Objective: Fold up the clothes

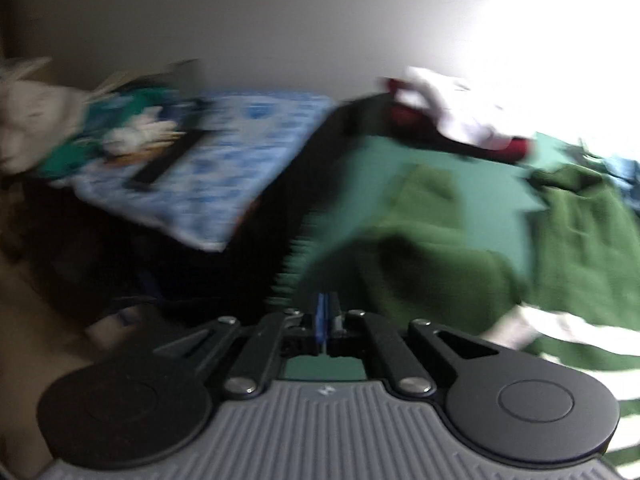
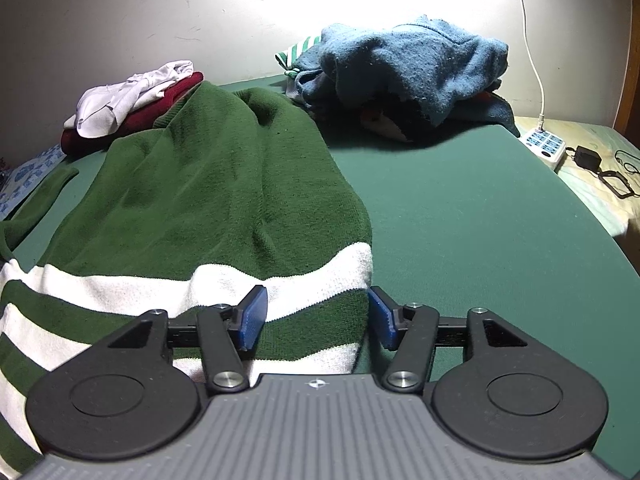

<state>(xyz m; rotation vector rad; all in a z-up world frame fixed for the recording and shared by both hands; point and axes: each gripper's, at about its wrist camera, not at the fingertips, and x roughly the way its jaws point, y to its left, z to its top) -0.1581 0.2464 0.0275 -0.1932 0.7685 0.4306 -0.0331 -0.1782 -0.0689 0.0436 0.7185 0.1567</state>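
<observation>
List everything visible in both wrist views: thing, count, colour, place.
sweater: 1, green with white stripes, spread on the green surface, hem nearest
green surface: 1, under the clothes
folded clothes: 1 stack, white on dark red, far left by the wall
clothes pile: 1, mostly blue, far right
power strip: 1, white, right edge, white cable going up
adapter: 1, black, beside the strip
patterned cloth: 1, blue-white, left, blurred
right gripper: open over the sweater's hem corner
left gripper: pads nearly together, nothing visibly held
</observation>
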